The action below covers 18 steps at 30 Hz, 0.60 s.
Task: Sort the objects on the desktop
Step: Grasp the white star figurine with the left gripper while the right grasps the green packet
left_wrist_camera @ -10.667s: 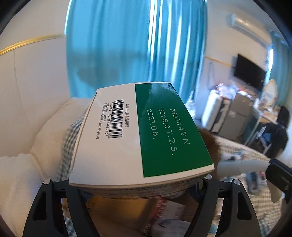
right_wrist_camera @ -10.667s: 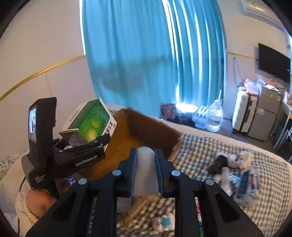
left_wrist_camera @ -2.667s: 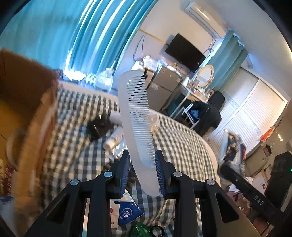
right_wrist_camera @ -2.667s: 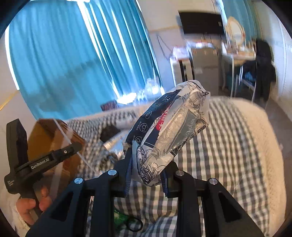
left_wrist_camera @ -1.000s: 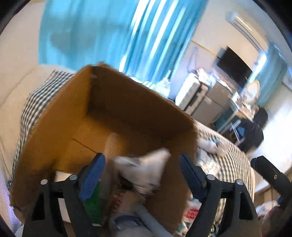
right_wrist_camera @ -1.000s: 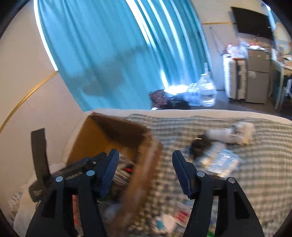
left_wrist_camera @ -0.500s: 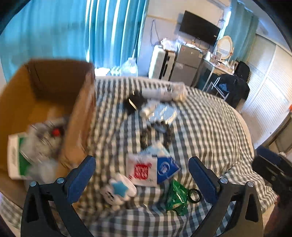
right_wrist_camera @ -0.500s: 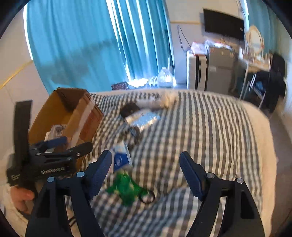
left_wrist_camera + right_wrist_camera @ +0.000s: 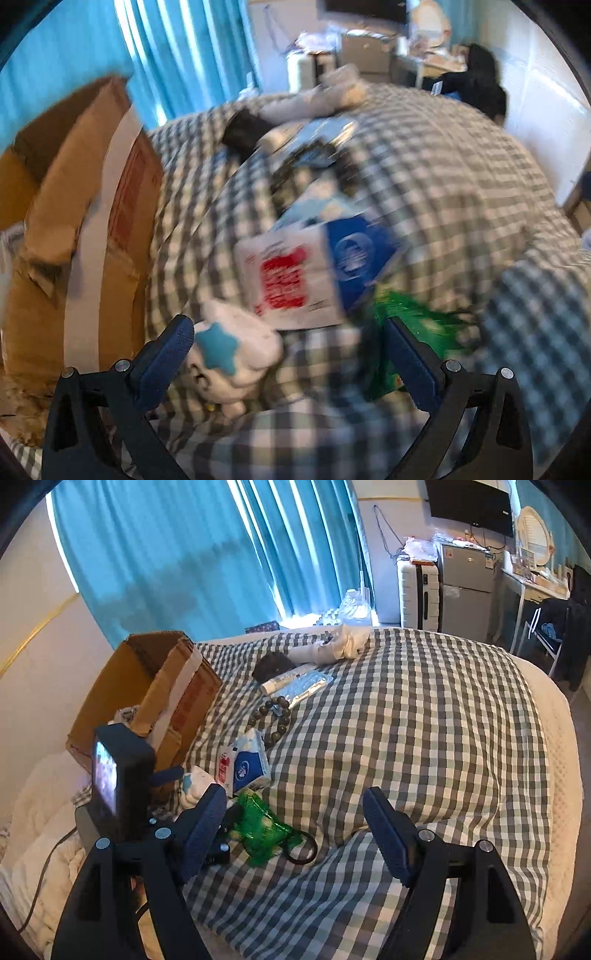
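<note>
My left gripper (image 9: 286, 330) is open wide and low over the checked bedspread (image 9: 443, 192), right beside the cardboard box (image 9: 74, 229). A white plush with a blue star (image 9: 236, 354) lies by its left finger, and a green bag (image 9: 413, 325) by its right. Just ahead lie a white packet with red print (image 9: 284, 284) and a blue tissue pack (image 9: 356, 251). The left wrist view is blurred. My right gripper (image 9: 295, 797) hangs open and empty above the bedspread (image 9: 424, 720), to the right of the green bag (image 9: 258, 827) and a black ring (image 9: 303, 849).
Farther up the bed lie a bead bracelet (image 9: 271, 714), a foil strip (image 9: 308, 685), a black pouch (image 9: 271, 664) and a white bundle (image 9: 332, 646). The open box (image 9: 147, 686) holds several things. The left tool's screen housing (image 9: 118, 775) stands near my right gripper's left finger.
Both grippers swung from over the box out to the bed, and their jaws widened. In the last half second the left one dropped closer to the plush and packets; the right barely moved.
</note>
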{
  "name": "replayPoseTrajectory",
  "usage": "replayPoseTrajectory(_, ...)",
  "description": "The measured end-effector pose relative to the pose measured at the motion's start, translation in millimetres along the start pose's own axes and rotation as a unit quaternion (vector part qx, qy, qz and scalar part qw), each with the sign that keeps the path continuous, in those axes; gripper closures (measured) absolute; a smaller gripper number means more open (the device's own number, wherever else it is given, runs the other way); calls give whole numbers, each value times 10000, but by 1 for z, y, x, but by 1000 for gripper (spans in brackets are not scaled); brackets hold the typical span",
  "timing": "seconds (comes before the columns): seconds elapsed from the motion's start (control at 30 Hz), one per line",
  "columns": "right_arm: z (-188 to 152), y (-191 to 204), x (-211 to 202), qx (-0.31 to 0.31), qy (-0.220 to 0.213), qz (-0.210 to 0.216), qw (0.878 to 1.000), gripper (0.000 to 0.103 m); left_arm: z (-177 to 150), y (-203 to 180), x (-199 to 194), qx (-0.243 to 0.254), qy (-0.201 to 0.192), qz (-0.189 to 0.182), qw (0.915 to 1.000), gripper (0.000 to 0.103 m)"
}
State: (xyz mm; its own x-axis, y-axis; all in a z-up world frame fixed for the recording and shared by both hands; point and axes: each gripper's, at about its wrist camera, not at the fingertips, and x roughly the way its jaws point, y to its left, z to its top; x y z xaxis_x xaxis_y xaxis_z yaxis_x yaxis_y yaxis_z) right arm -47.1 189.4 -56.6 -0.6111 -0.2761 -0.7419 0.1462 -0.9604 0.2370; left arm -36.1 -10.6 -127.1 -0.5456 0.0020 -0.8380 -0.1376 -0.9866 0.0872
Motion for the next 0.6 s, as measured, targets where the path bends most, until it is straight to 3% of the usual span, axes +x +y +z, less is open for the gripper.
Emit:
replayPoseTrajectory(0.13, -1, 1, 17, -227, 293, -37, 9993, 27, -4, 27, 9, -559, 198, -223, 9980, 0)
replayPoseTrajectory(0.33, -4, -4, 38, -368, 619, -67, 9974, 27, -16, 27, 8, -274, 253, -319, 9988, 1)
replayPoseTrajectory(0.43, -7, 2, 44, -513, 739, -33, 9959, 27, -13, 44, 10, -538, 275, -579, 9965, 14)
replayPoseTrajectory(0.5, -10, 9, 49, -689, 816, -74, 9942, 27, -13, 60, 24, -922, 673, -991, 9885, 28)
replayPoseTrajectory(0.53, -11, 13, 52, -786, 861, -102, 9931, 27, -15, 69, 29, -1170, 839, -1147, 9829, 29)
replayPoseTrajectory(0.6, -14, 21, 57, -946, 925, -121, 9911, 27, -17, 70, 28, -1193, 811, -1096, 9835, 34)
